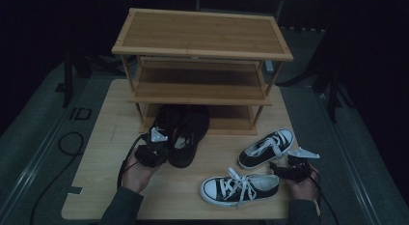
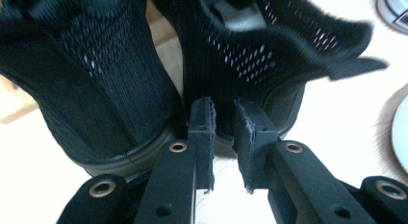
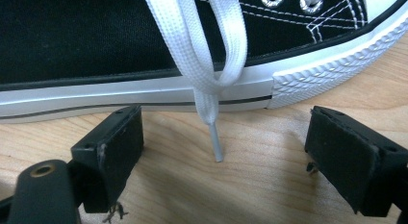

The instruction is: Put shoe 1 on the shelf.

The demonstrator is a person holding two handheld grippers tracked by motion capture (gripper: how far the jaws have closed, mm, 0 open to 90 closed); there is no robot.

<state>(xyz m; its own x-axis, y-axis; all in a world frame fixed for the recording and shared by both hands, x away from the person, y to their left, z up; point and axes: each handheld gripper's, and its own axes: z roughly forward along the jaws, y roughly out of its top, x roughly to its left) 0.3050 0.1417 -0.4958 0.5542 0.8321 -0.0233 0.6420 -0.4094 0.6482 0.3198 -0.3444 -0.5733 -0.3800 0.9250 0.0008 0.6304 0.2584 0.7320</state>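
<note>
Two black knit shoes stand side by side in front of the rack's bottom shelf, one [image 1: 187, 133] with its opening showing, the other [image 1: 166, 116] to its left. My left gripper [image 1: 156, 147] sits at their heels. In the left gripper view its jaws [image 2: 223, 113] stand nearly together, pinching the back of the right-hand black shoe [image 2: 269, 56]; the other shoe [image 2: 96, 80] is on the left. My right gripper [image 1: 279, 167] rests open on the table beside the farther black-and-white sneaker [image 1: 266, 148]. A white lace [image 3: 211, 65] from that sneaker [image 3: 96, 36] hangs between the wide jaws [image 3: 226, 132], untouched.
A three-shelf wooden rack [image 1: 202, 34] stands at the back of the wooden table [image 1: 111, 138]. A second black-and-white sneaker [image 1: 238, 189] lies near the front edge, toe to the left. Cables trail off the table's left side.
</note>
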